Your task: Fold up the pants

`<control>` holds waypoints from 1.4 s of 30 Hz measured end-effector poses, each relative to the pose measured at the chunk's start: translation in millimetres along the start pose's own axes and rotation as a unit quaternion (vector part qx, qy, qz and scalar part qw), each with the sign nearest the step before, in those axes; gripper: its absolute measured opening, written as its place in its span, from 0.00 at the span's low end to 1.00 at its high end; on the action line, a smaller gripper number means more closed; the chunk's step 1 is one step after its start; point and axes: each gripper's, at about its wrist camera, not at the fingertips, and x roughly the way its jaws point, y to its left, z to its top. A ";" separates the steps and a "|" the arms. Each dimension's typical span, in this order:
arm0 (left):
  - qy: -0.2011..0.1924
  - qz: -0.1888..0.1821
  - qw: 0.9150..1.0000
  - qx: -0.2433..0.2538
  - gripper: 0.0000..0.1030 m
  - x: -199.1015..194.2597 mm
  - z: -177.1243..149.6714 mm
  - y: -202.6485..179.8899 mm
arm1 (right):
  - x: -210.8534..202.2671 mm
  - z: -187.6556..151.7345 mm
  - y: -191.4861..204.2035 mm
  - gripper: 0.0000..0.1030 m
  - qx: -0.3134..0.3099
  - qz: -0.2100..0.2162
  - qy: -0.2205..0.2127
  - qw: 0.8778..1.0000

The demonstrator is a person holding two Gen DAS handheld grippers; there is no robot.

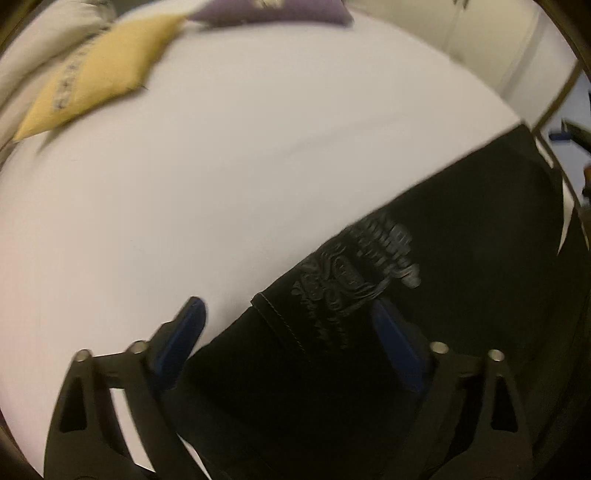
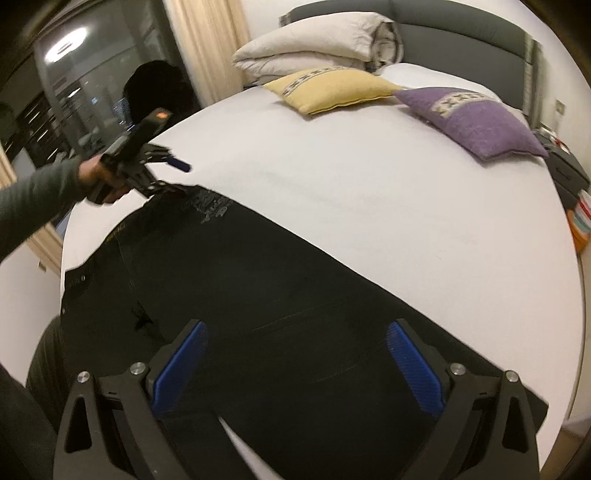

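Black pants (image 2: 258, 295), dark heavy cloth, lie spread flat on a wide white bed sheet (image 2: 369, 206), near the foot edge where the person stands.

Right wrist view: takes in the whole bed. Folded cream duvet (image 2: 317, 40) against a grey padded headboard (image 2: 461, 22); a square yellow cushion (image 2: 332, 90) and a square purple cushion (image 2: 476, 125) just in front of it, each with a patterned band. Dark window (image 2: 74, 81) and cream curtain (image 2: 207, 44) at the left. The person's grey-sleeved left hand (image 2: 98, 181) holds the left gripper (image 2: 173, 175) over the far end of the pants, beside a pale embroidered patch. The right gripper (image 2: 297, 363) has its blue-padded jaws set wide, hanging over the pants with nothing between the pads that I can see pressed.

Left wrist view: blurred, much closer. It shows only the one end of the pants and the embroidered patch (image 1: 354, 273) large, plus a stitched seam beside it. The left gripper's jaws stand apart, one blue pad over the sheet, the other over the cloth; the pants' edge lies between them, not pinched.

Writing: the embroidery looks like lettering with a figure, but it cannot be read in either view.
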 end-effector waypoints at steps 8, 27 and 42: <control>0.030 -0.024 0.999 0.008 0.75 29.0 11.0 25.7 | 29.6 8.1 -8.1 0.87 -0.038 0.046 0.040 0.997; -0.028 0.025 0.997 0.068 0.07 26.3 -15.0 12.7 | 77.0 55.9 -43.0 0.68 -0.063 0.034 0.079 0.994; -0.165 0.094 0.976 0.105 0.07 -49.4 -39.2 -13.5 | 130.6 69.5 -47.9 0.62 -0.125 0.023 0.146 0.981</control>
